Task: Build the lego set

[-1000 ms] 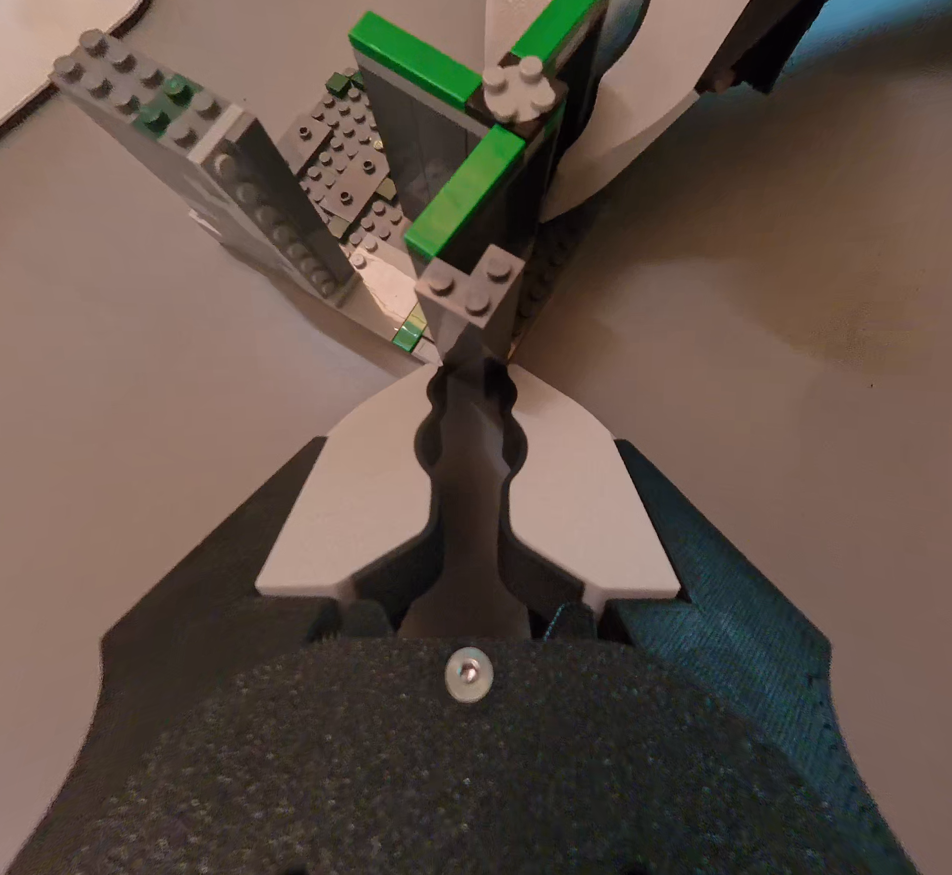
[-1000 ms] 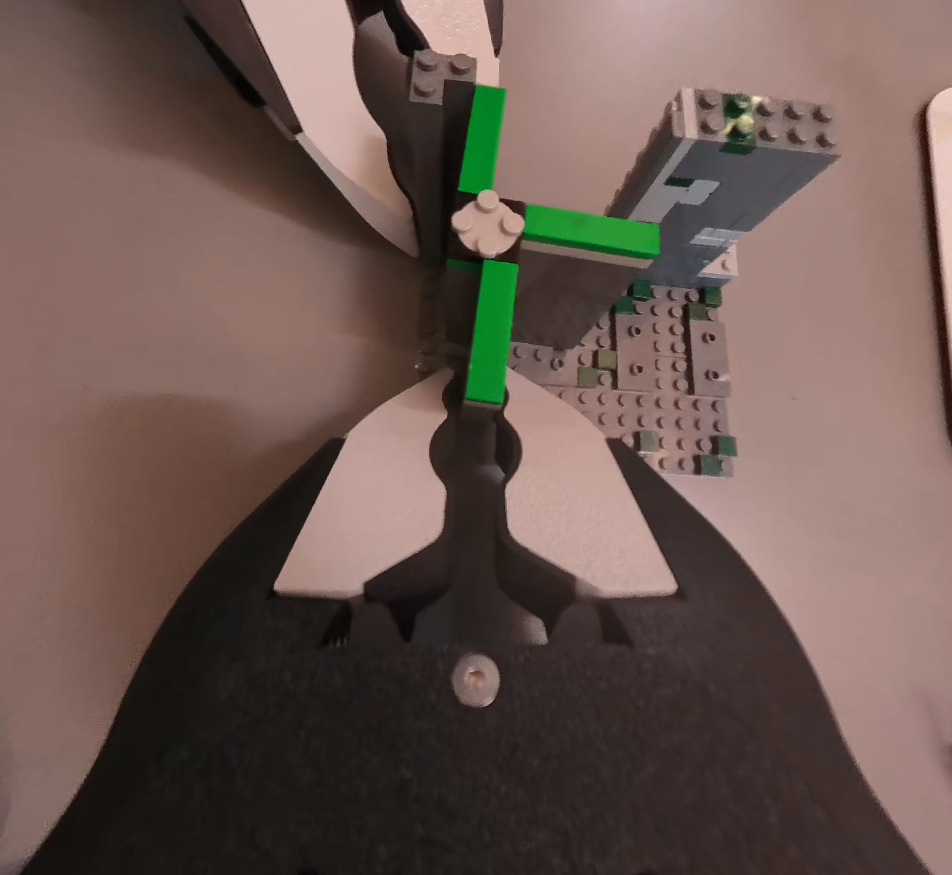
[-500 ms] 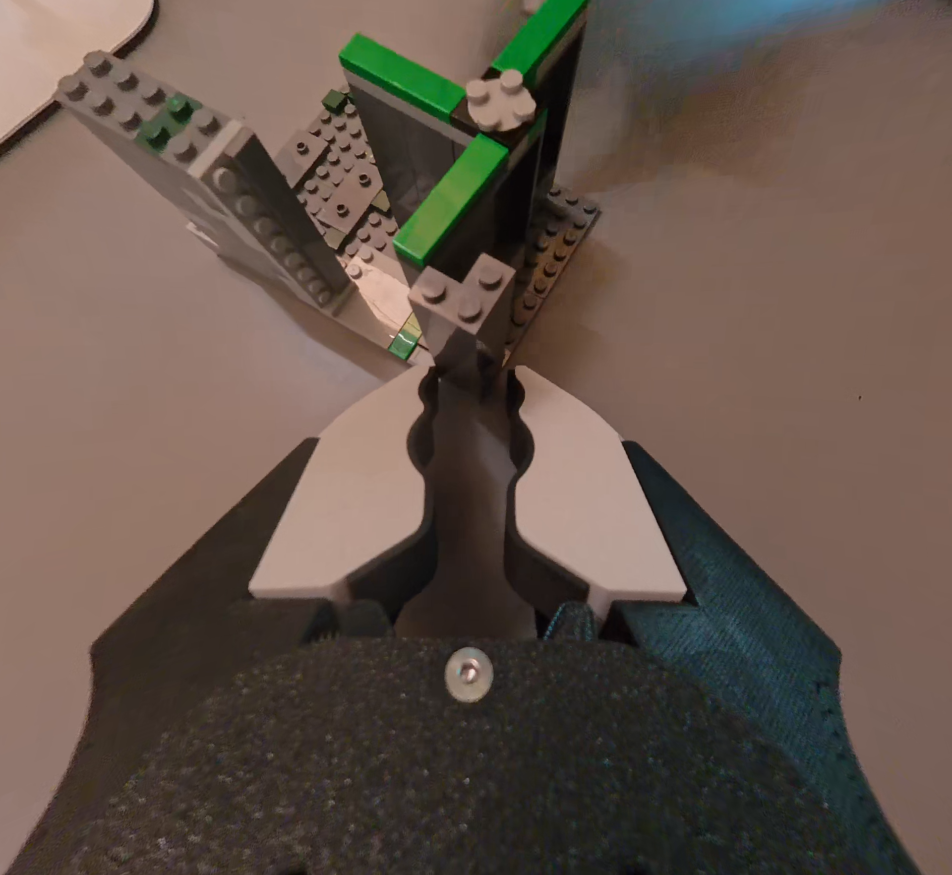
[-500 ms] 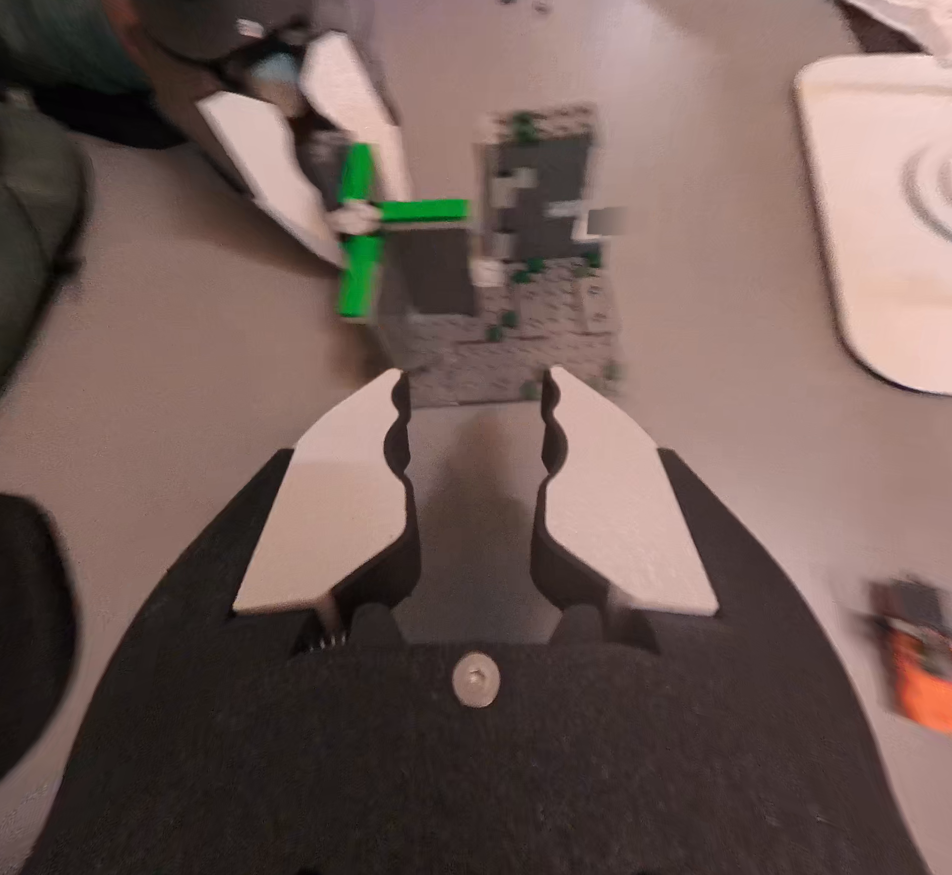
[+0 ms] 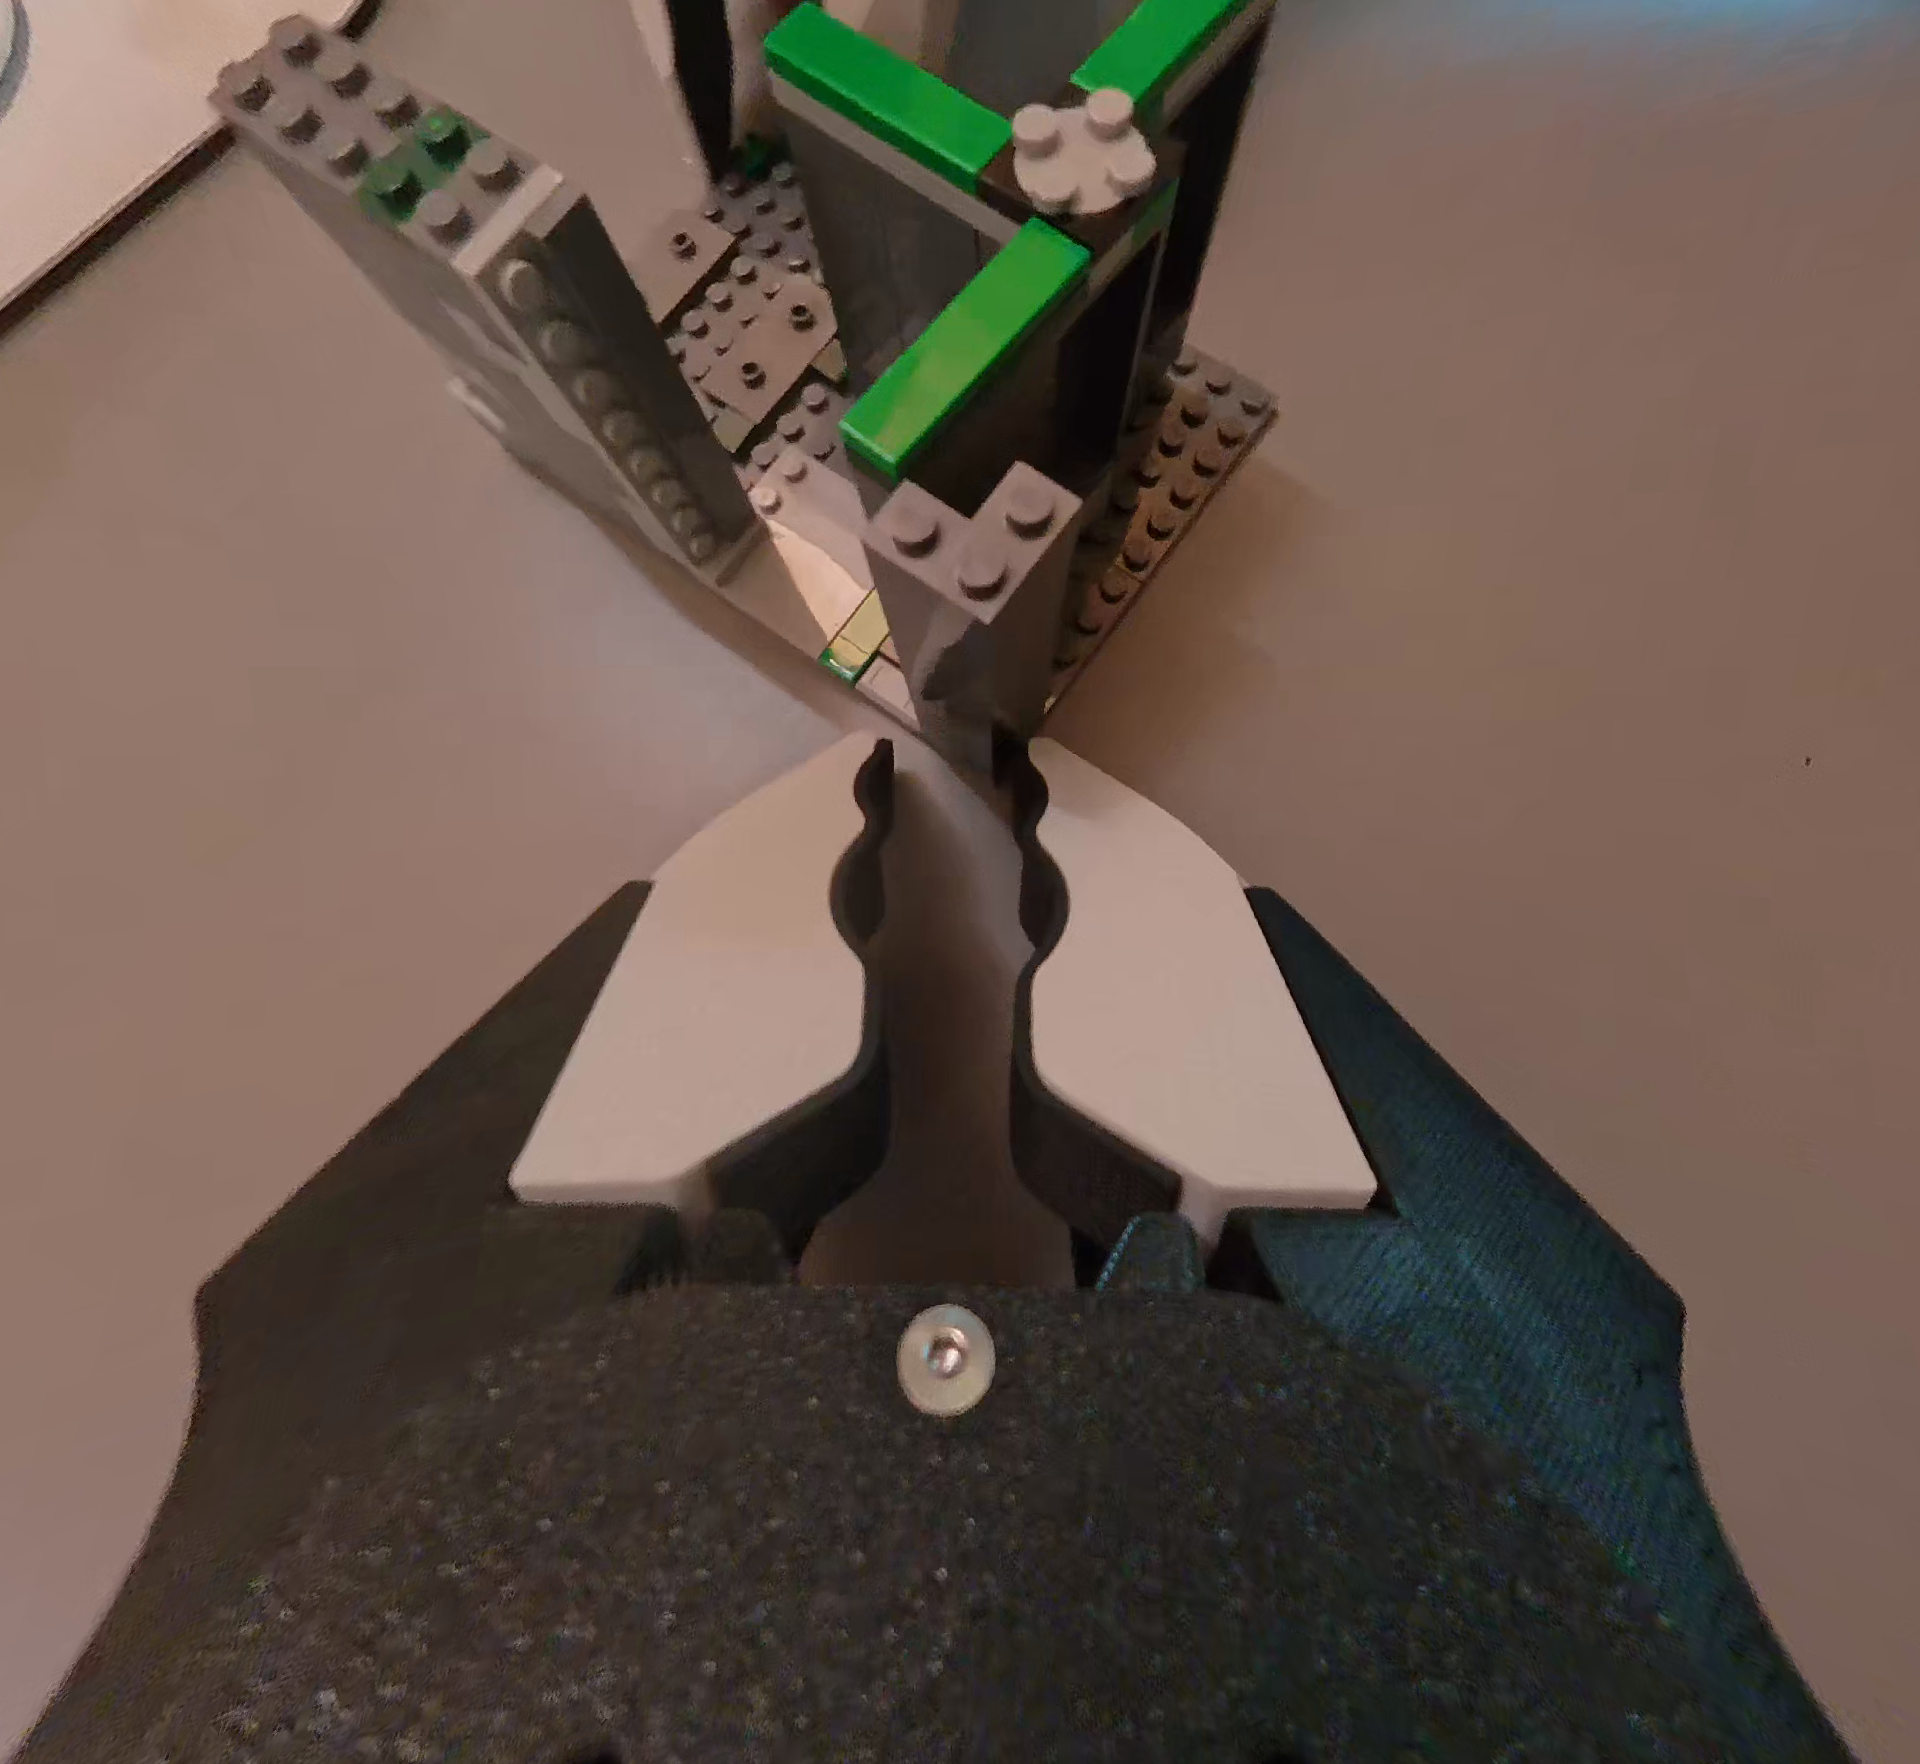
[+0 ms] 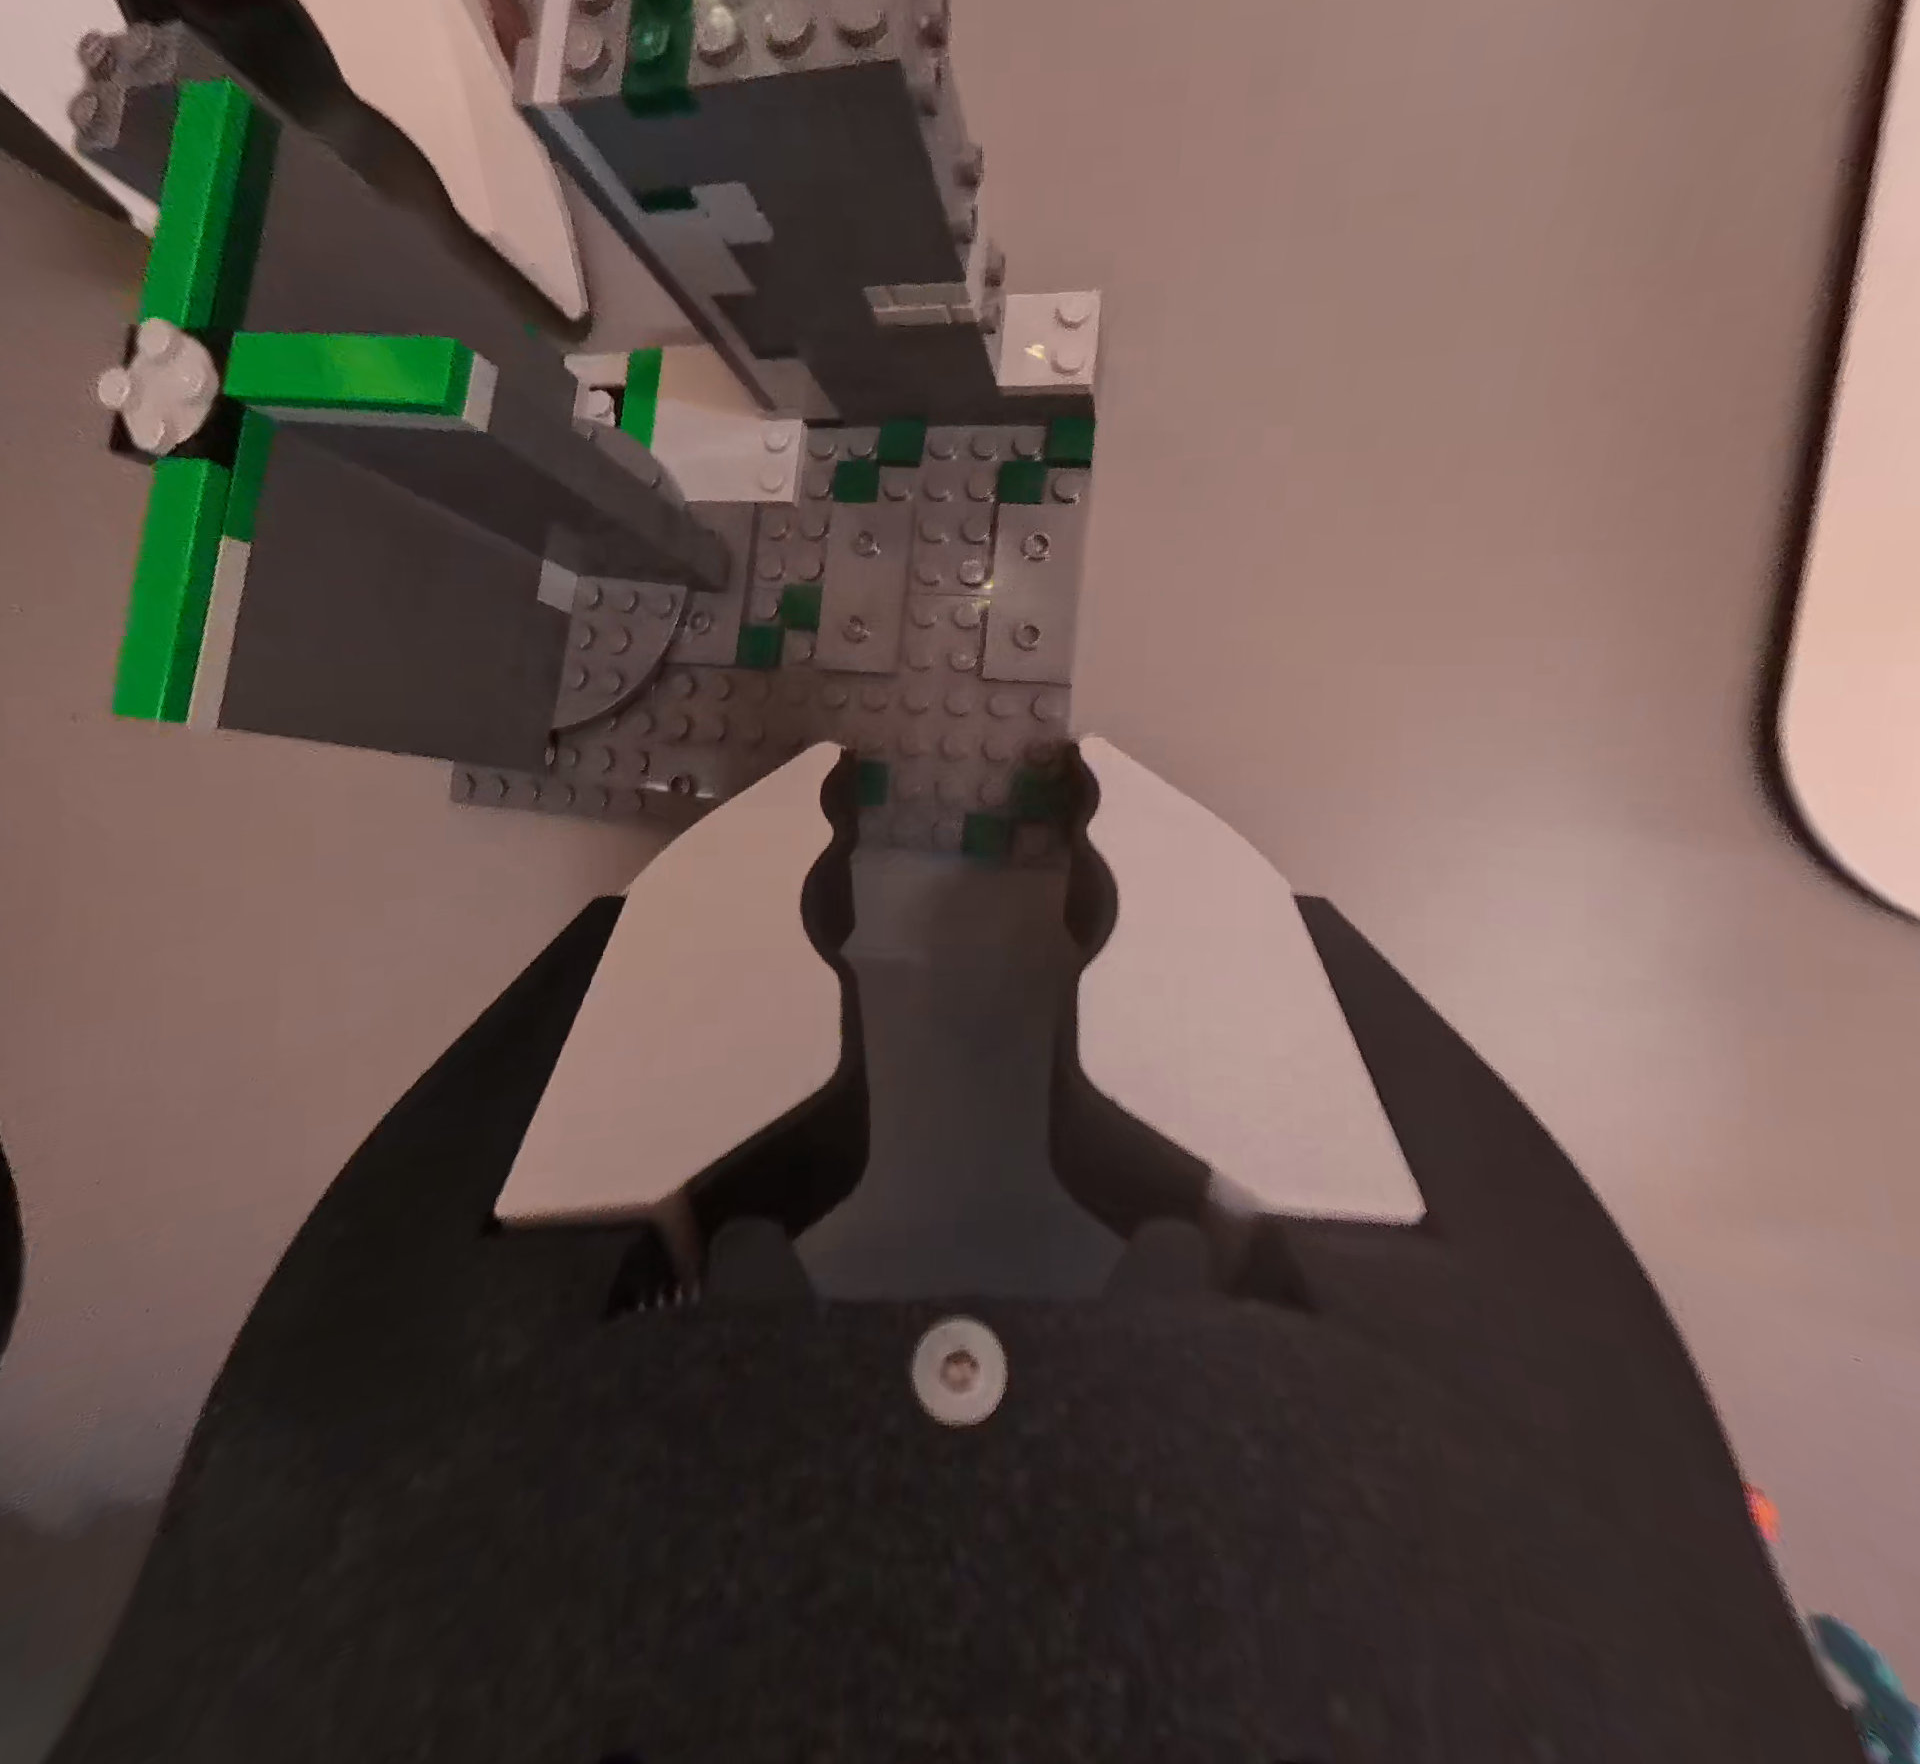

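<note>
Grey studded lego baseplate (image 6: 940,712) lies on matte tabletop (image 6: 1403,364). In right wrist view, tall grey brick tower (image 6: 769,187) stands at plate's far edge, green-capped dark wall cross (image 6: 343,509) on its left w/ round grey stud piece (image 6: 158,382) on top, pale tray (image 6: 1860,519) far right

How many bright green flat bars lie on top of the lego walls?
3, all meeting at the round grey stud piece: one toward the left, one behind, one nearest the camera.
</note>
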{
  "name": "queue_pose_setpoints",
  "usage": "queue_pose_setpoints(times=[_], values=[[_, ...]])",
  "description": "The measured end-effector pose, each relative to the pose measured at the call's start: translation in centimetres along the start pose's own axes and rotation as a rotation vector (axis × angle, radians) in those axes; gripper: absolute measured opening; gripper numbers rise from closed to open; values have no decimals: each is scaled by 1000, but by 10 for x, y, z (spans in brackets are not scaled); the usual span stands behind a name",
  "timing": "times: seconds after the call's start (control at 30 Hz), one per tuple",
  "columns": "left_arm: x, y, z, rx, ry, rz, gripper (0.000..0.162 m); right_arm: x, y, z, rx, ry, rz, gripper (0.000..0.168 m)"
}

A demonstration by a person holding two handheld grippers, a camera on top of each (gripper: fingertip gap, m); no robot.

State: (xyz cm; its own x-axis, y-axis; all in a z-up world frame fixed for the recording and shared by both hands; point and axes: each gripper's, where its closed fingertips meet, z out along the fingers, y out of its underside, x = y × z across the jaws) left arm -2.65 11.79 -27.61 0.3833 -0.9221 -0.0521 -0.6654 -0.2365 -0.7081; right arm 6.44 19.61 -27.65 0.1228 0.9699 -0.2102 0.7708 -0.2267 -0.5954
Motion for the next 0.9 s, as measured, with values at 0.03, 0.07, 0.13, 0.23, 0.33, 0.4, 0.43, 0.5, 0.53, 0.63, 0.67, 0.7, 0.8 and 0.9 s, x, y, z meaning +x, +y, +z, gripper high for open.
queue_pose_setpoints(times=[0.03, 0.07, 0.13, 0.23, 0.33, 0.4, 0.43, 0.5, 0.53, 0.63, 0.67, 0.7, 0.8, 0.9], values=[[-2, 1, -1, -2, -3, -7, 22, -3, 2, -1, 0, 6, 5, 38], [-4, 2, -2, -5, -9, -13, 22, -6, 5, -2, -1, 13, 9, 39], [-14, 6, -5, -13, -43, -24, 20, -14, 11, -5, 1, 26, 23, 39], [-29, 10, -8, -17, -79, -64, 19, -30, 20, -7, 24, 49, 40, 36], [-39, 12, -9, -12, -108, -82, 20, -45, 24, -6, 44, 107, 33, 36], [-45, 12, -8, -7, -128, -91, 20, -52, 26, -5, 54, 159, 32, 36], [-49, 12, -8, -5, -140, -93, 20, -56, 27, -4, 56, 181, 35, 36], [-55, 12, -7, -6, -167, -91, 19, -65, 27, -1, 63, 210, 31, 36], [-59, 11, -7, -5, -182, -87, 18, -70, 27, 1, 72, 219, 30, 35], [-68, 12, -6, 0, -213, -84, 19, -82, 23, 7, 110, 238, 37, 33], [-70, 12, -6, 4, -212, -84, 21, -86, 22, 9, 117, 239, 35, 33], [-72, 12, -8, 9, -212, -90, 21, -90, 20, 11, 120, 239, 30, 33], [-71, 6, -19, 53, -187, -75, 20, -97, 16, 15, 125, 235, 12, 33], [-60, -2, -37, 113, -137, -38, 19, -95, 9, 11, 159, 255, 10, 33]])
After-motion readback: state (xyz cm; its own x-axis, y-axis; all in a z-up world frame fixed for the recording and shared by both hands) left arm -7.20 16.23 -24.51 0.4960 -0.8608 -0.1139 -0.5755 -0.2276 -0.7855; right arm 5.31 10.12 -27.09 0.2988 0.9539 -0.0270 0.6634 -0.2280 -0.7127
